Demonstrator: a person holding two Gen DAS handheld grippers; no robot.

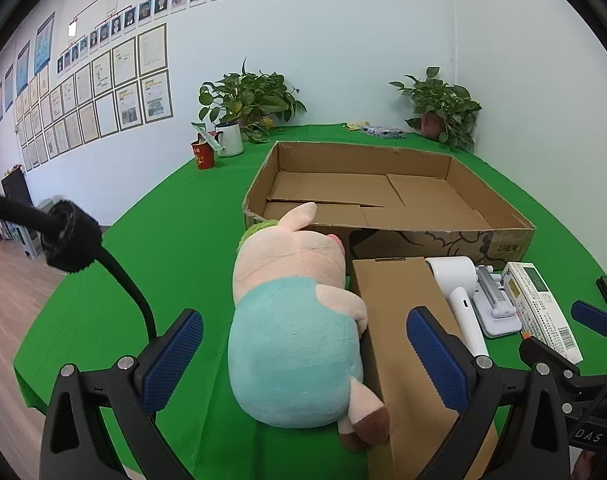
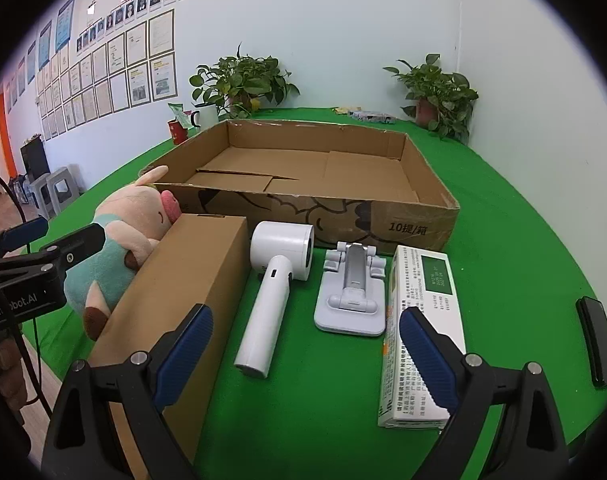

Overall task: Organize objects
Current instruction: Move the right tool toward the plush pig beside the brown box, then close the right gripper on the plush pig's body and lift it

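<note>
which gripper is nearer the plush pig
Left. The left gripper is open with the plush pig lying between its fingers. The right gripper is open farther right, over the white handheld device, with the long brown box between it and the pig.

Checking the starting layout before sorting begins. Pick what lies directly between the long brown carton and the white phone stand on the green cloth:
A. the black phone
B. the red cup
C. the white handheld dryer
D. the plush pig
C: the white handheld dryer lies on the cloth with the long brown carton to its left and the white phone stand to its right.
</note>
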